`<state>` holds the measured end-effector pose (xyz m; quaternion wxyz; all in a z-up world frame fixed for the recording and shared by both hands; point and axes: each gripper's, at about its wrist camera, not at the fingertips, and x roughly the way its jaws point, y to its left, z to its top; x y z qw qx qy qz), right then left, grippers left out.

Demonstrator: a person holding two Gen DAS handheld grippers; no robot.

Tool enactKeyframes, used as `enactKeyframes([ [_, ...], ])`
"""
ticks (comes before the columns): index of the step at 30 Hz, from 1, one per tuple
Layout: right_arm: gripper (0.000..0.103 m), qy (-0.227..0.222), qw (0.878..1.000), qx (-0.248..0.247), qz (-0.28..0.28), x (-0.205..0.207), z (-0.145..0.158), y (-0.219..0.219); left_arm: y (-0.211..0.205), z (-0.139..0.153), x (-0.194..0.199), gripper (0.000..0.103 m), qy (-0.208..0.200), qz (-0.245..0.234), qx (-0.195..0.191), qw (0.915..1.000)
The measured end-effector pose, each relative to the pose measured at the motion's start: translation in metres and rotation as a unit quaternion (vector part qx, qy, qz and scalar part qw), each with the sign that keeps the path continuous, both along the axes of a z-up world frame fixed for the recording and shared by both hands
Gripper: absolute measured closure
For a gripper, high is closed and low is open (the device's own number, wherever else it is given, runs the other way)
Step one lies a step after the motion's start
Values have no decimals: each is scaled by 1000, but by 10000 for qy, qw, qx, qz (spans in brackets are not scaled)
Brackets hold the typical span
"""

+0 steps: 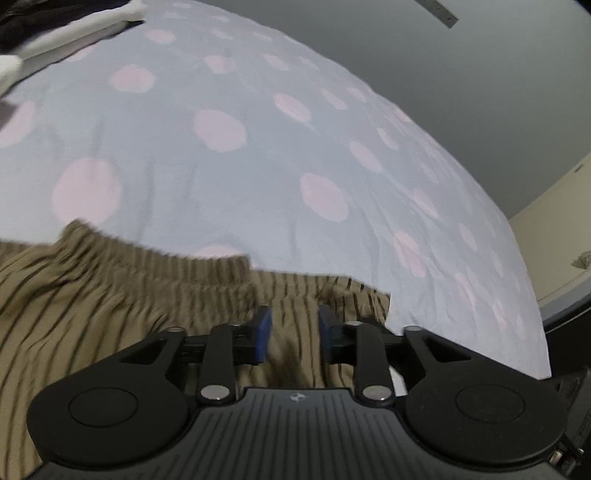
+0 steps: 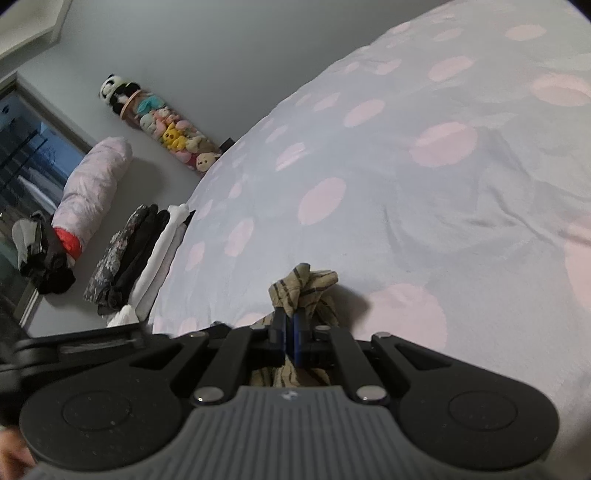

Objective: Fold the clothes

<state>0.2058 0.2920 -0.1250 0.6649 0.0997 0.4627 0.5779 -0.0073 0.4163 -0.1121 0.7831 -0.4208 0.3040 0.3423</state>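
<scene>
A tan garment with dark stripes (image 1: 110,302) lies on the blue bed sheet with pink dots (image 1: 221,166), its gathered elastic waistband facing away from me. My left gripper (image 1: 295,321) hovers just over the waistband area, its blue pads apart; the cloth shows through the gap and neither pad presses on it. In the right wrist view, my right gripper (image 2: 291,321) is shut on a bunched corner of the same striped garment (image 2: 310,284), which sticks up past the fingertips above the sheet (image 2: 406,203).
A stack of folded clothes (image 2: 140,254) lies at the bed's left edge, its white pieces (image 1: 74,33) showing top left in the left wrist view. Beyond are a pink rolled bundle (image 2: 92,184), a dark clothes pile (image 2: 40,254) and a tube of plush toys (image 2: 166,129).
</scene>
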Motion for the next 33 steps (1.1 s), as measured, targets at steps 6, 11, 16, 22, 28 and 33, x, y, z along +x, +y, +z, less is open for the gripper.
enactKeyframes([
  [6, 98, -194, 9997, -34, 148, -9, 4, 1, -2, -10, 7, 56, 508, 20, -399, 9979],
  [11, 98, -162, 9998, -15, 130, -8, 4, -1, 4, -29, 22, 55, 882, 152, -575, 9943],
  [16, 98, -117, 9998, -37, 140, -7, 2, 1, 6, -28, 17, 86, 979, 365, -573, 9929],
  [22, 98, -145, 9995, 26, 278, -10, 5, 2, 5, -22, -19, 99, 158, 558, -671, 9961],
  [28, 98, -225, 9956, 222, 878, -23, 11, 7, -18, 1, -65, 99, -824, 606, -227, 9945],
  [33, 98, -334, 9895, 177, 1396, -40, 9, 15, -36, 15, -94, 99, -1371, 609, 75, 9887],
])
